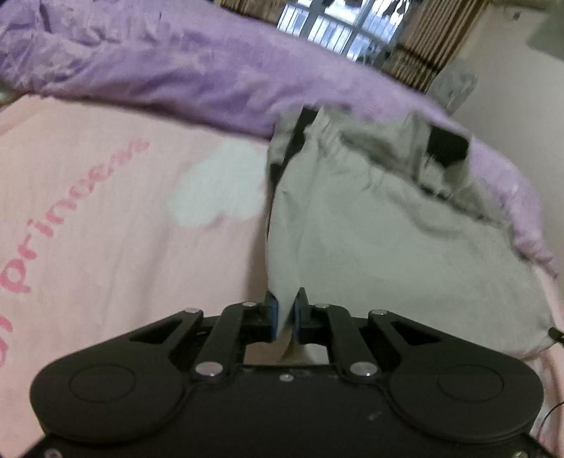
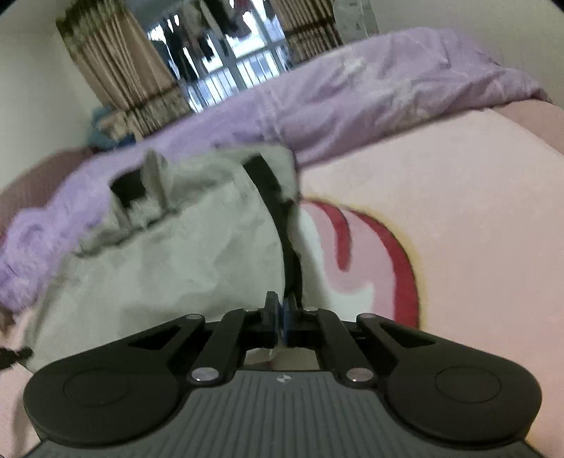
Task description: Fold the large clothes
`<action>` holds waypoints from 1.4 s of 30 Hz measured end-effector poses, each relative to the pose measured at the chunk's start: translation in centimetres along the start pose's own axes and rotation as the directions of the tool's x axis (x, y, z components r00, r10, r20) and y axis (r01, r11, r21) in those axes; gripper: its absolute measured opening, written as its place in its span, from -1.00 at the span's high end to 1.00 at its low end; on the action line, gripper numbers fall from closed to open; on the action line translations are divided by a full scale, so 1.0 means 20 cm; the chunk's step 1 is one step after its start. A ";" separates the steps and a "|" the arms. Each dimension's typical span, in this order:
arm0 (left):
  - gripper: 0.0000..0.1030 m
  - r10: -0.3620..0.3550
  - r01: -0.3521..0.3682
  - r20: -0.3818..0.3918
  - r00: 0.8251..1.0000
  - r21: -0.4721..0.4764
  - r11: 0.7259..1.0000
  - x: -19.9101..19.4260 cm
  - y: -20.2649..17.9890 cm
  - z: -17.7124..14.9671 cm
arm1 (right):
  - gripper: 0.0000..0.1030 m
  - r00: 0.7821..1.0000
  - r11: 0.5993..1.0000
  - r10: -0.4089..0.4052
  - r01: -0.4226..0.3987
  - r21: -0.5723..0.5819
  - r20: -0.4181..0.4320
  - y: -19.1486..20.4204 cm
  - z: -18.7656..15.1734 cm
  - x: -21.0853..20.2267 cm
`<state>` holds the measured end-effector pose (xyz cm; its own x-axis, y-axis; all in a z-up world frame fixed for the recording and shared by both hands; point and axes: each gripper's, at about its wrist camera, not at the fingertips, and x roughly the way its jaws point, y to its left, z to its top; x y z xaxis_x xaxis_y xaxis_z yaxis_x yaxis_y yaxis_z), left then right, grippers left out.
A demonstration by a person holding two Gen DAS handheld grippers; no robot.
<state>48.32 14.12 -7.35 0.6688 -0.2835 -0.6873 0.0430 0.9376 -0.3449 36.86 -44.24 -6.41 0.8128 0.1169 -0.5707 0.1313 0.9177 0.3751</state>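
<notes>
A pale grey garment (image 1: 387, 225) with black trim lies on a pink bed cover (image 1: 105, 229). In the left wrist view my left gripper (image 1: 286, 306) is shut on the garment's near left edge, and a fold of grey cloth stands up between the blue pads. In the right wrist view the same grey garment (image 2: 169, 253) spreads to the left. My right gripper (image 2: 281, 310) is shut on its near right edge, just below a black strip (image 2: 282, 225) that runs along that side. Both views are blurred.
A rumpled purple quilt (image 1: 176, 70) lies across the bed behind the garment; it also shows in the right wrist view as the quilt (image 2: 370, 88). Beyond it are beige curtains (image 2: 116, 70) and a barred window (image 1: 335, 24). The pink cover carries red and white prints.
</notes>
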 end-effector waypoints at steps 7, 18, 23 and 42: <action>0.25 0.065 -0.066 0.010 0.998 0.052 0.997 0.01 0.01 -0.02 | 0.79 1.000 0.998 0.012 -0.011 0.059 -0.014 -0.12 -0.06 0.05; 0.18 -0.067 0.037 0.109 0.992 0.253 0.967 -0.16 -0.60 -0.04 | 0.69 0.977 0.966 0.163 -0.129 -0.225 0.138 0.63 -0.08 -0.12; 0.17 -0.101 0.076 0.066 0.993 0.311 0.948 0.07 -0.89 -0.10 | 0.74 0.979 0.938 0.193 -0.163 -0.306 0.070 0.98 -0.22 0.12; 0.05 -0.089 0.077 0.035 0.995 0.271 0.959 0.37 -0.99 -0.03 | 0.72 0.985 0.958 0.165 -0.146 -0.245 0.058 0.99 -0.20 0.40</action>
<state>52.02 -6.59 -5.91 0.6875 -0.3589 -0.6313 0.2937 0.9325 -0.2102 43.70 -23.55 -6.40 0.8547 0.2447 -0.4579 -0.1319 0.9554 0.2642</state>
